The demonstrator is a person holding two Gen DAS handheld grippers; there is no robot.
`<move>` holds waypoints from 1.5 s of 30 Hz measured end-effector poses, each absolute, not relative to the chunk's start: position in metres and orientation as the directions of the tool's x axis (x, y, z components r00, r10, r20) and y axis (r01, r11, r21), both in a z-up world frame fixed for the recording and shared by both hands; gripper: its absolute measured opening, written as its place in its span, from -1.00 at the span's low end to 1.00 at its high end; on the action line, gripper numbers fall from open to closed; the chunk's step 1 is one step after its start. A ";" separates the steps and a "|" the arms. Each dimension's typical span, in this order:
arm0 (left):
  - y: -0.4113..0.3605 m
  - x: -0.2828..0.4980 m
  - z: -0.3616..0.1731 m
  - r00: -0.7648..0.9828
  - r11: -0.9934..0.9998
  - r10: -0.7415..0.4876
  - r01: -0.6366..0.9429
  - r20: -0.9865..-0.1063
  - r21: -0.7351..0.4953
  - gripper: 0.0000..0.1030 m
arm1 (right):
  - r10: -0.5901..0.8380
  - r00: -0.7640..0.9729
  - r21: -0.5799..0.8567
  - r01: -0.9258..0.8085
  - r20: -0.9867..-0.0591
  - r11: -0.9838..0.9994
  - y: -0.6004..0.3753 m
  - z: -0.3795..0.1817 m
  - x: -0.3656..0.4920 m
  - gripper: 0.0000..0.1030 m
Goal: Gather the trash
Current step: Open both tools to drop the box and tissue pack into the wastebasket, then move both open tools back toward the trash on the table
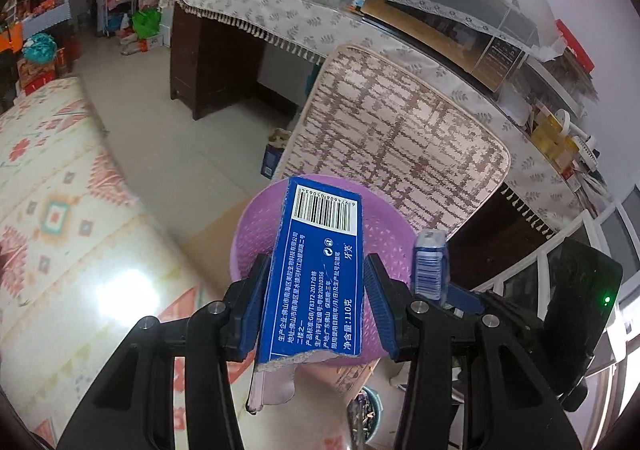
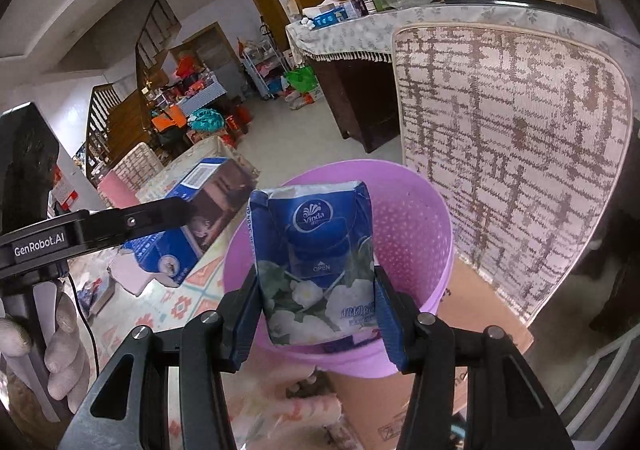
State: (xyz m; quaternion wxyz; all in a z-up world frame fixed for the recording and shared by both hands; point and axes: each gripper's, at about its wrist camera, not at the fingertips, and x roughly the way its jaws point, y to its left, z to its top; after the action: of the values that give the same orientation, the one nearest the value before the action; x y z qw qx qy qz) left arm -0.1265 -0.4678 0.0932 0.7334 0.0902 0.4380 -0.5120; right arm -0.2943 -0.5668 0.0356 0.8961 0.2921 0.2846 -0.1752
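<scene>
My left gripper (image 1: 316, 278) is shut on a torn blue toothpaste box (image 1: 320, 270) with a barcode on top, held just over the near rim of a purple perforated waste basket (image 1: 384, 238). My right gripper (image 2: 318, 290) is shut on a blue and white tissue pack (image 2: 320, 266), which hangs above the open mouth of the same basket (image 2: 404, 234). In the right wrist view the left gripper (image 2: 188, 209) comes in from the left with the blue box (image 2: 192, 226), near the basket's left rim. The tissue pack (image 1: 430, 266) also shows beside the box in the left wrist view.
A patterned cushion (image 2: 512, 153) leans against a cloth-covered dark wood table (image 1: 224, 61) right behind the basket. A patterned mat (image 1: 60, 209) covers the floor at left. A flattened cardboard sheet (image 2: 480, 306) lies under the basket. A gloved hand (image 2: 60, 350) grips the left handle.
</scene>
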 end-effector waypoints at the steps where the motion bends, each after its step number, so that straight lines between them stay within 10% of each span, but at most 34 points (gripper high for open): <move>1: -0.474 -0.125 0.093 0.090 0.456 -0.673 0.832 -0.734 -0.316 -0.10 | -0.147 0.776 0.426 0.482 -0.614 0.765 -0.570 0.034 -0.292 0.11; 10: -0.473 -0.121 0.103 0.152 0.482 -0.690 0.825 -0.707 -0.293 0.49 | -0.162 0.784 0.434 0.488 -0.600 0.757 -0.579 0.037 -0.285 0.37; 36: -0.262 -0.112 0.105 0.426 0.752 -0.583 0.605 -0.692 -0.261 0.52 | -0.172 0.814 0.365 0.424 -0.554 0.829 -0.483 0.061 -0.275 0.86; 45: -0.137 -0.103 0.082 0.628 0.918 -0.366 0.364 -0.687 -0.156 0.52 | -0.031 0.801 0.350 0.296 -0.598 0.889 -0.406 0.053 -0.239 0.86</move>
State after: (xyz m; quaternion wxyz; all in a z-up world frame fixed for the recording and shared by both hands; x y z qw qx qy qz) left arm -0.1030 -0.1368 0.0817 0.9023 -0.0014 0.3809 -0.2022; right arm -0.2391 -0.4062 0.0529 0.9234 0.2183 0.3030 -0.0887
